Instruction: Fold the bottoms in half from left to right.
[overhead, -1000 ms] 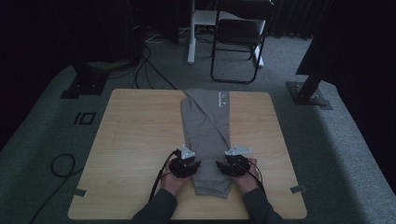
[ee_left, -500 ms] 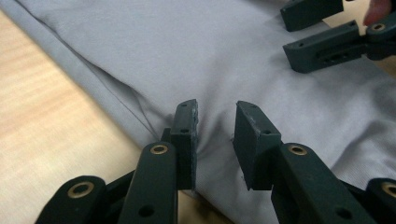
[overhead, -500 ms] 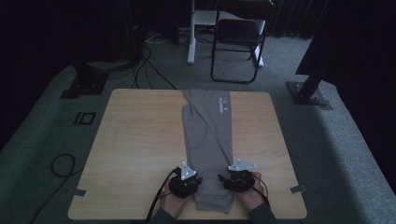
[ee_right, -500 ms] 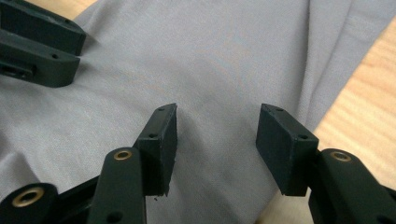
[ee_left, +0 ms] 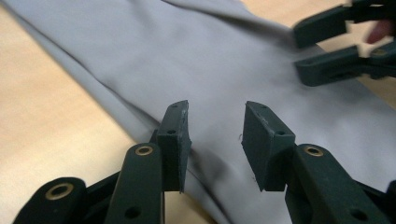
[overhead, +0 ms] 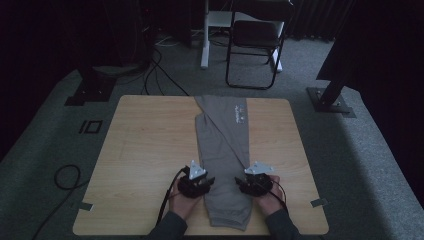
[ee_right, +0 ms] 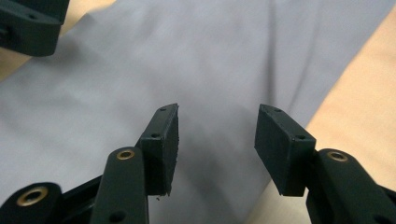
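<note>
Trousers (overhead: 222, 160), grey, lie flat along the middle of the tabletop (overhead: 145, 150), legs folded one over the other, waistband at the far edge, cuffs at the near edge. The high view gives the whole layout: a small printed label on the cloth near the waistband, a folding chair (overhead: 255, 45) on the floor beyond the tabletop, and cables (overhead: 65, 177) trailing off to the left.

Left tongs (overhead: 209, 181) sit at the left edge of the lower leg, right tongs (overhead: 239, 187) at its right edge, both just above the cuffs, pointing inward at each other.

The left gripper view adds what the high view cannot resolve: left tongs (ee_left: 215, 135) stand apart, pads clear of the cloth, nothing pinched between them. These jaws have just been opening. The fabric edge runs diagonally beneath them, bare wood to the left; the other gripper's black jaws show blurred at the upper right.

The right gripper view: right tongs (ee_right: 217, 144) also parted, with grey cloth behind the gap and no fold caught in it. The trouser edge passes under the right-hand pad (ee_right: 280, 144), wood beyond it. A corner of the left tool sits at the upper left.
</note>
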Available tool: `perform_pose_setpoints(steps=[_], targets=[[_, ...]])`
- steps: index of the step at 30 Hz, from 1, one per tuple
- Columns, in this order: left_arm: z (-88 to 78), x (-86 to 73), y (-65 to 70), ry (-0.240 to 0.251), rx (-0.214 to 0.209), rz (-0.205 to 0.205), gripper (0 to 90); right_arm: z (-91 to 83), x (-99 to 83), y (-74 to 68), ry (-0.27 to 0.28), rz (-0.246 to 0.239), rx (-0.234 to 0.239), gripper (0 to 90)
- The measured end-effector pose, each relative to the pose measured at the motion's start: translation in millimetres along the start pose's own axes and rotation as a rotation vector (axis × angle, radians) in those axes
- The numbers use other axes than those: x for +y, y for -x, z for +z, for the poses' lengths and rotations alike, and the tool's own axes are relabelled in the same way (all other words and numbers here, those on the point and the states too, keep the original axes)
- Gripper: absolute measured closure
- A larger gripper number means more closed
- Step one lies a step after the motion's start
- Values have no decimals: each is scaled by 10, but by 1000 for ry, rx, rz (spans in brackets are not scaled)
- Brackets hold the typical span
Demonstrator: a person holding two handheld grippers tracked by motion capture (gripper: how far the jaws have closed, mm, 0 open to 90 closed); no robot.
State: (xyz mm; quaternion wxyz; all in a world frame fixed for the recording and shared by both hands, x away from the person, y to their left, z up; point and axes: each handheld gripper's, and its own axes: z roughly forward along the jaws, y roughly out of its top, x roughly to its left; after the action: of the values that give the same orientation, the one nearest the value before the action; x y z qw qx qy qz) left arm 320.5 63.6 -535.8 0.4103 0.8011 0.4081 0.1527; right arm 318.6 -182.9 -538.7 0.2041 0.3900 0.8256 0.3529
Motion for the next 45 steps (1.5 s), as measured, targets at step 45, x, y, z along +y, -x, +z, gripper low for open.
perform_pose_setpoints(steps=[45], targets=[[619, 381, -586, -29, 159, -59, 645, 663, 558, 952, 13, 157, -146, 688]])
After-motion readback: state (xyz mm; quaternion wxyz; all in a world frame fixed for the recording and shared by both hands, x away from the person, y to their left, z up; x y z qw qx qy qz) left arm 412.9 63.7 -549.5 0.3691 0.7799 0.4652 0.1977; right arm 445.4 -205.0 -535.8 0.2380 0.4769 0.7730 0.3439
